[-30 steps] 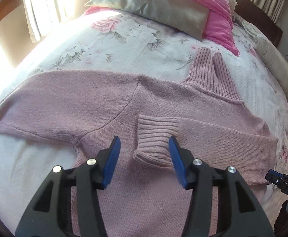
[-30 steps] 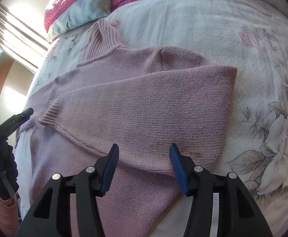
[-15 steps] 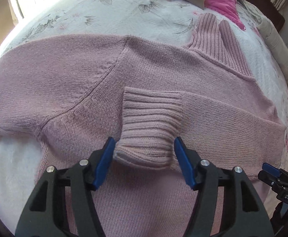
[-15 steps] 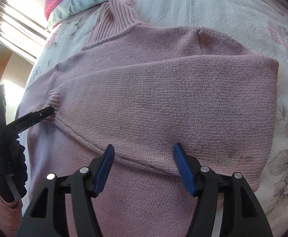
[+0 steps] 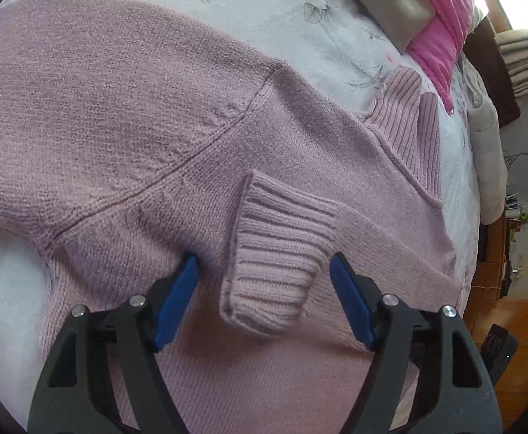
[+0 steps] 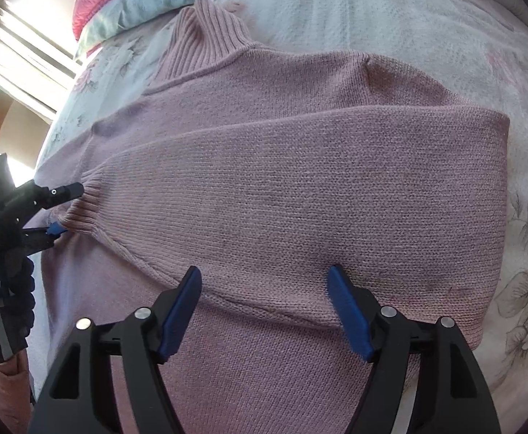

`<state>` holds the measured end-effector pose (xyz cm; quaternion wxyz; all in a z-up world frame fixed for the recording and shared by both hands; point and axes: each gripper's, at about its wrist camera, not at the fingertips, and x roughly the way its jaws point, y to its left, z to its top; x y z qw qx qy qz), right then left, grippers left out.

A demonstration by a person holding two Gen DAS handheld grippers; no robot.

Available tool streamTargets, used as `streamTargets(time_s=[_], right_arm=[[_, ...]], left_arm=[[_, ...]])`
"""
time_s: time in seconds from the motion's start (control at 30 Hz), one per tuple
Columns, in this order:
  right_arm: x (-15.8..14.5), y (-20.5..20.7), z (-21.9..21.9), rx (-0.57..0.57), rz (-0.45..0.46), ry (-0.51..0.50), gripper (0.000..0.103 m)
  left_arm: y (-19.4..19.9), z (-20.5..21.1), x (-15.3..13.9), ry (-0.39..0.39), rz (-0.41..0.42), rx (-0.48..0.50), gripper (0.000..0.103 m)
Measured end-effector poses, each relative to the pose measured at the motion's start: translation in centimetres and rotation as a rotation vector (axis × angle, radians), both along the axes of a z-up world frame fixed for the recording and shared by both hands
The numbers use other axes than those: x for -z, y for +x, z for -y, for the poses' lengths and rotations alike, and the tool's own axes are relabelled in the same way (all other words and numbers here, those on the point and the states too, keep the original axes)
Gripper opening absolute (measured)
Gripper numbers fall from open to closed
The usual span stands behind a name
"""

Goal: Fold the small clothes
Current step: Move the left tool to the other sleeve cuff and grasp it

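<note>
Over the sweater, left gripper has dropped closer, jaws wide astride the cuff

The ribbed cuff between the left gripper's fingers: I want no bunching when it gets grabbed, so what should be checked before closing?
1. Left gripper open wide enough for the ribbed cuff: ok.
2. Cuff centred between the fingers: ok, with a gap on each side.
3. Folded sleeve lying flat across the sweater body: ok, apart from a slight ripple at its lower edge.
4. Right gripper open, holding nothing: ok.
5. Fingertips deep enough to catch only the cuff, not the body under it: cannot tell.
6. Turtleneck collar flat: ok.
</note>
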<state>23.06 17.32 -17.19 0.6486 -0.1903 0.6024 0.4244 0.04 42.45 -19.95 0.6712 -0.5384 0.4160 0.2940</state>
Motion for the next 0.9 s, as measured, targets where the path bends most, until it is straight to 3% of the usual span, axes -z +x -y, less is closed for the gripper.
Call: streamTargets(time_s=[0.07, 0.1, 0.13, 0.27, 0.33, 0.47, 0.57, 0.6, 0.7, 0.73, 0.8, 0.9], right_arm=[[0.1, 0.0, -0.1, 0.011, 0.002, -0.003, 0.074], [0.1, 0.1, -0.1, 0.019, 0.000, -0.002, 0.075], [0.1, 0.1, -0.1, 0.025, -0.001, -0.002, 0.075], [0.2, -0.1, -0.3, 0.033, 0.010, -0.006, 0.077], [0.3, -0.4, -0.6, 0.032, 0.021, -0.017, 0.079], [-0.1, -0.9, -1.5, 0.045, 0.042, -0.040, 0.079], [-1.6, -1.9, -2.0, 0.041, -0.031, 0.045, 0.075], [-1.8, -2.4, -2.5, 0.037, -0.043, 0.056, 0.075], [-0.7, -4.0, -4.4, 0.005, -0.016, -0.027, 0.074], [0.3, -4.3, -5.0, 0.004, -0.008, -0.068, 0.076], [1.6, -4.5, -5.9, 0.011, 0.004, -0.119, 0.077], [0.6, -5.2, -6.9, 0.022, 0.025, -0.138, 0.077]], left_arm=[[0.1, -0.6, -0.5, 0.015, -0.006, -0.007, 0.038], [0.0, -0.8, -1.0, 0.035, 0.000, -0.011, 0.012], [-0.1, -0.9, -1.8, 0.072, -0.001, -0.009, 0.006], [0.0, 0.5, -5.2, 0.292, 0.015, 0.077, 0.001], [0.1, 0.9, -5.0, 0.349, -0.033, 0.126, 0.001], [-1.3, 0.0, -2.5, 0.276, -0.129, 0.141, 0.005], [-2.6, 0.6, -3.3, 0.284, -0.142, 0.178, 0.028], [-3.0, 1.0, -3.7, 0.294, -0.157, 0.201, 0.043], [-4.8, 1.8, -3.9, 0.296, -0.173, 0.238, 0.060], [-5.3, 1.8, -3.4, 0.281, -0.198, 0.247, 0.061], [-6.4, 1.5, -2.2, 0.233, -0.204, 0.267, 0.055], [-8.1, 1.0, -3.2, 0.199, -0.179, 0.249, 0.054]])
